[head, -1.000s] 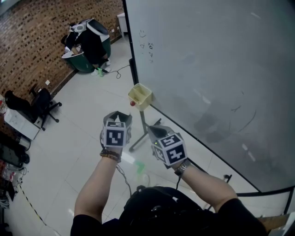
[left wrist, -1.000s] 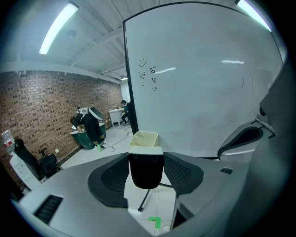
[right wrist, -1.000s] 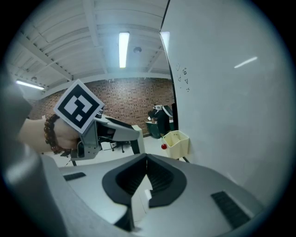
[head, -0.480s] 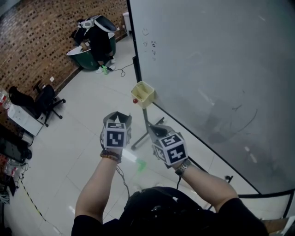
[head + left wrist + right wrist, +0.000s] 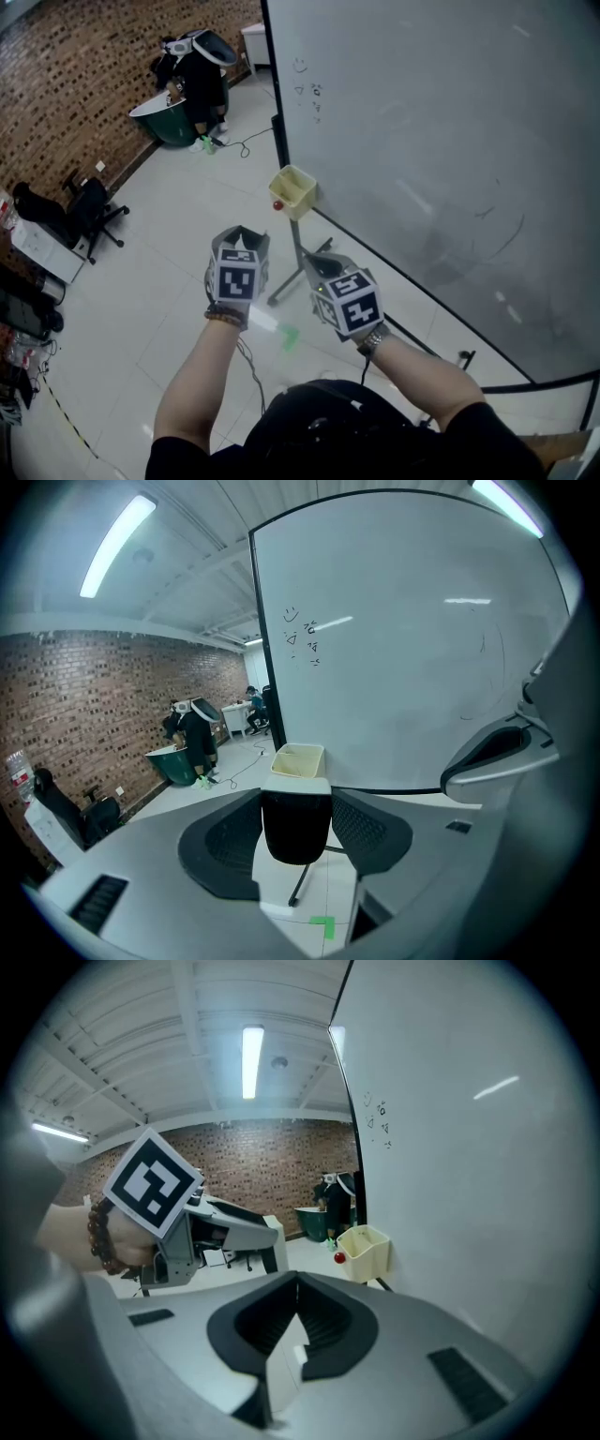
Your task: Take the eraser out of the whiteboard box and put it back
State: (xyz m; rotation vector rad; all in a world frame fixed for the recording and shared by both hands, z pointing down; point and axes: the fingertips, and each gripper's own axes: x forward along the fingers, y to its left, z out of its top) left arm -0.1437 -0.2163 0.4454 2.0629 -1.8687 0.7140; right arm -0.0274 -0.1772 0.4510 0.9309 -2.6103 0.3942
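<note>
Left gripper (image 5: 241, 236) clamped on black, white-topped block eraser (image 5: 295, 825) (mid-frame, seemingly clear of pale yellow plastic box (image 5: 292, 191)) | right gripper (image 5: 295, 1318) jaws together, empty | eraser likely light, felt soft: pinch rigid sides

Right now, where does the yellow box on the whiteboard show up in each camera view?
Head view: the yellow box sits above centre, by the whiteboard's lower left corner.
Left gripper view: the yellow box is at centre, just above the black eraser between the jaws.
Right gripper view: the yellow box is slightly right of centre.
Shared landmark: the small scribbles on the whiteboard, above the box in every view.
</note>
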